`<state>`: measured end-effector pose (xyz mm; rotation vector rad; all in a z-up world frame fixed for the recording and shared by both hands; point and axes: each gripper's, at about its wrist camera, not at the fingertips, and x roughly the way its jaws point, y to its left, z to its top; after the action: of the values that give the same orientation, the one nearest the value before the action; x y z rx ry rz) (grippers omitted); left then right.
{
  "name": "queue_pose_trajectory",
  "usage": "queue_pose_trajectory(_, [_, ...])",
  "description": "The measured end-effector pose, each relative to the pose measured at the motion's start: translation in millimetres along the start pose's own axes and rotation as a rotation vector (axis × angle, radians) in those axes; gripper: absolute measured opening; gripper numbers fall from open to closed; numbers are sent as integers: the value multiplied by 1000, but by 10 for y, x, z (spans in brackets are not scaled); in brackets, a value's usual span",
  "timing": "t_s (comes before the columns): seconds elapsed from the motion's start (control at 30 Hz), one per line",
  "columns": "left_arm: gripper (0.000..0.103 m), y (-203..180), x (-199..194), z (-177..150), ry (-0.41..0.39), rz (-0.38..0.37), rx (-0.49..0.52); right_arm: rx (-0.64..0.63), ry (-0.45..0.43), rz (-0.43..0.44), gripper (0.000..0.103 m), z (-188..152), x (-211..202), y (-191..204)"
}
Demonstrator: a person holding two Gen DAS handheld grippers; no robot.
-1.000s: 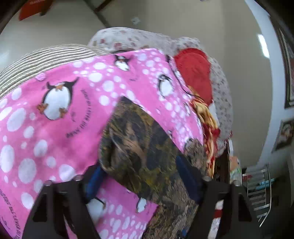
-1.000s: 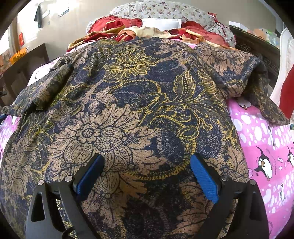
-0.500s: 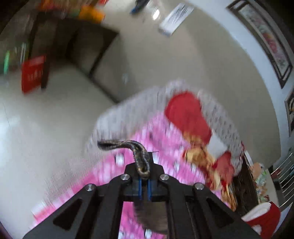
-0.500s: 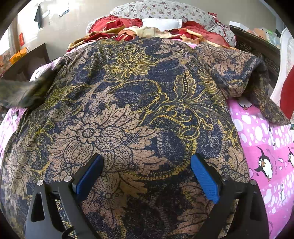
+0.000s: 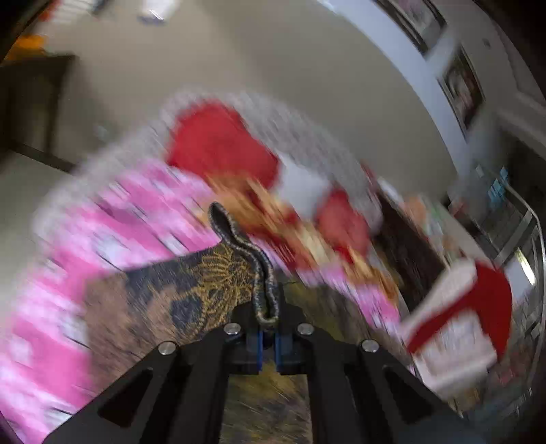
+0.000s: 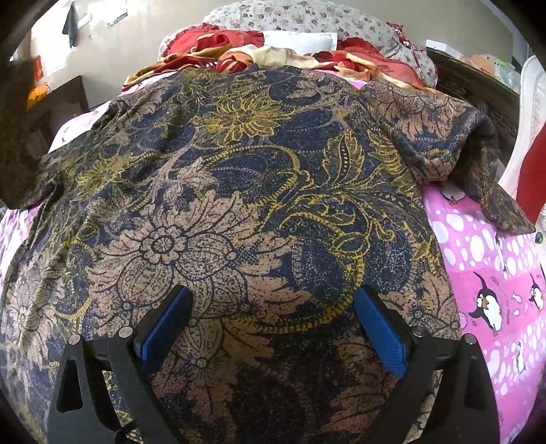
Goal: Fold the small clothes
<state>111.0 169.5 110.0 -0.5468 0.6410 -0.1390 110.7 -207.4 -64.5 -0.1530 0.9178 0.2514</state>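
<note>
L tool clenched on shirt sleeve; R tool released. Carry sleeve flat across body w/o bunching.

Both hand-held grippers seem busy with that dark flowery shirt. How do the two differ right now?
The left hand-held gripper is shut, pinching the floral shirt's edge; the right hand-held gripper stands wide open with the shirt spread flat between its pads. The left view is blurred, the right sharp. Both have black frames, blue pads, and work over the pink penguin sheet.

pink penguin sheet | floral pillow | framed pictures
</note>
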Motion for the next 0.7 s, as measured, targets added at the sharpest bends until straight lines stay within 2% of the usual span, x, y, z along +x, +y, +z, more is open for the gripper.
queue_pose_trajectory(0.07, [4,-224,494,-398,89,-32,44,6,50,1,83,57,-20,1])
queue_pose_trajectory(0.13, [4,-303,908,-757,173,-35,67,24,68,29,72,160,-97,-18])
queue_pose_trajectory(0.2, [4,-277,1256,-1090,261,-7,87,59,41,95,69,310,-208,-44])
queue_pose_trajectory(0.3, [11,-151,1464,-1427,339,23,88,86,-25,189,69,562,-340,-9])
queue_pose_trajectory(0.37, [31,-138,1366,-1559,331,-2,78,93,-57,271,69,734,-353,72])
queue_pose_trajectory(0.4, [36,-118,1253,-1609,319,-9,81,88,-71,325,69,820,-331,141])
queue_pose_trajectory(0.47, [56,-126,1105,-1655,295,-14,110,65,-86,409,69,949,-235,316])
queue_pose_trajectory(0.53, [64,-107,915,-1774,275,33,161,28,-88,488,66,1064,-64,556])
queue_pose_trajectory(0.6, [64,-52,790,-1834,268,53,201,-7,-73,536,58,1112,110,750])
queue_pose_trajectory(0.63, [64,-15,759,-1879,263,68,216,-23,-58,559,57,1150,222,847])
queue_pose_trajectory(0.7, [64,96,664,-1969,226,45,209,-43,-19,561,53,1202,442,978])
